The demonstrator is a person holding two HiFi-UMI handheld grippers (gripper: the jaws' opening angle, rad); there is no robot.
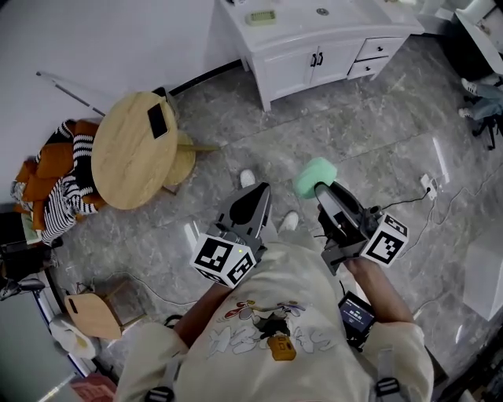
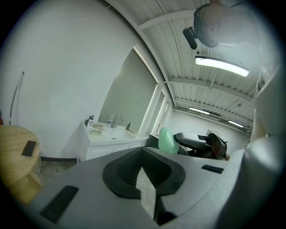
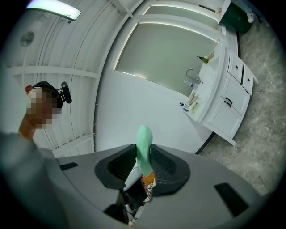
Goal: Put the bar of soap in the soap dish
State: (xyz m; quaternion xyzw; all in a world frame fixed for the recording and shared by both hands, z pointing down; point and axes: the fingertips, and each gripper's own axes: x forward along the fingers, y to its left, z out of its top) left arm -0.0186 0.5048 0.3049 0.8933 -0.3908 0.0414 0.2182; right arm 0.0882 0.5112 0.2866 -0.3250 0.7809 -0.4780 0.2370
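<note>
As the left gripper (image 1: pixel 258 191) hangs closed and empty, the right gripper (image 1: pixel 321 187) clamps one end of the bar of soap (image 1: pixel 313 176), which is likely rigid and slippery.

Left gripper (image 1: pixel 250 206), jaws together (empty), beside right gripper (image 1: pixel 323 188), jaws tight on the bar of soap (image 1: pixel 313 176)

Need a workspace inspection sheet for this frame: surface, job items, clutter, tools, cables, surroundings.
Surface: white vanity top, across the floor from the person, mostly bare.
Job's things: green soap bar in the right tool; pale soap dish on the vanity top, contents too small to tell.
Clutter: round wooden table with a phone; clothes heap beside it.
Tools: right tool shut on the soap bar; left tool shut, empty.
Cables: power strip and cable on the floor.
Surroundings: grey marble floor, white wall.
</note>
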